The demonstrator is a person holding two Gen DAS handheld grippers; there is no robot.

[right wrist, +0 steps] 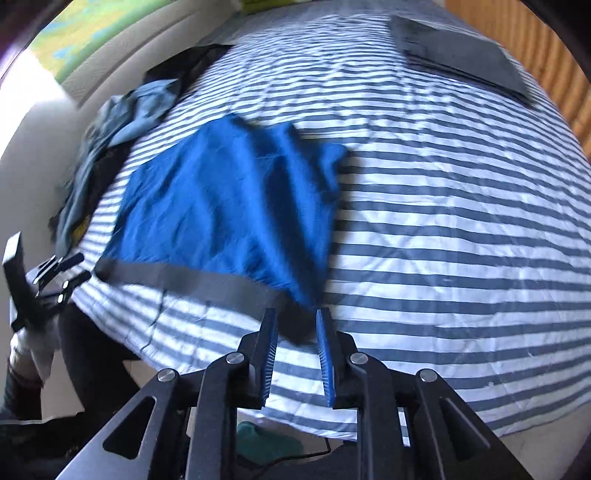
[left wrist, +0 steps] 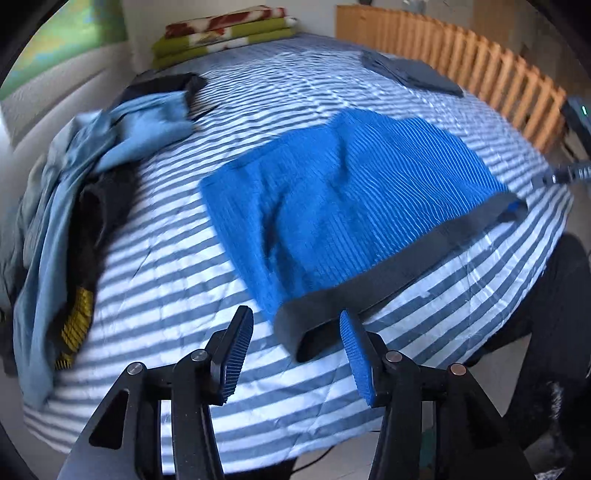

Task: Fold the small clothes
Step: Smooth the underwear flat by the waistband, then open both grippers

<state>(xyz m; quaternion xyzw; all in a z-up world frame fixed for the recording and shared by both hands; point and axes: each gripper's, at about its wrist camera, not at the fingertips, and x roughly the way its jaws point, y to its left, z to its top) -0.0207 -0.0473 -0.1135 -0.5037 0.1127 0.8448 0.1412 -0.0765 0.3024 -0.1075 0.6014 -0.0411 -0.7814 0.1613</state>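
Bed point(left wrist: 155, 280), striped cover. Blue shorts point(left wrist: 332, 206) spread flat mid-frame, unfolded. Heap of unsorted clothes point(left wrist: 74, 192) at left; one folded dark piece point(left wrist: 413, 72) upper right. Left hand-held gripper point(left wrist: 291, 354) spread, empty; right hand-held gripper point(right wrist: 295, 354) parted, holding nothing. Most folding remains.

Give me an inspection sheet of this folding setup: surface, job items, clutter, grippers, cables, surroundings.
Surface: striped bedsheet, wrinkled.
Job's things: blue shorts with a grey waistband spread flat near the front edge; folded dark garment at the far right.
Clutter: heap of light blue and black clothes at the left edge.
Grippers: left gripper open, waistband corner beside one jaw; right gripper open over the other waistband corner, pads not pressing.
Cables: thin black cable on the floor.
Surroundings: wooden slatted rail; stacked blankets.
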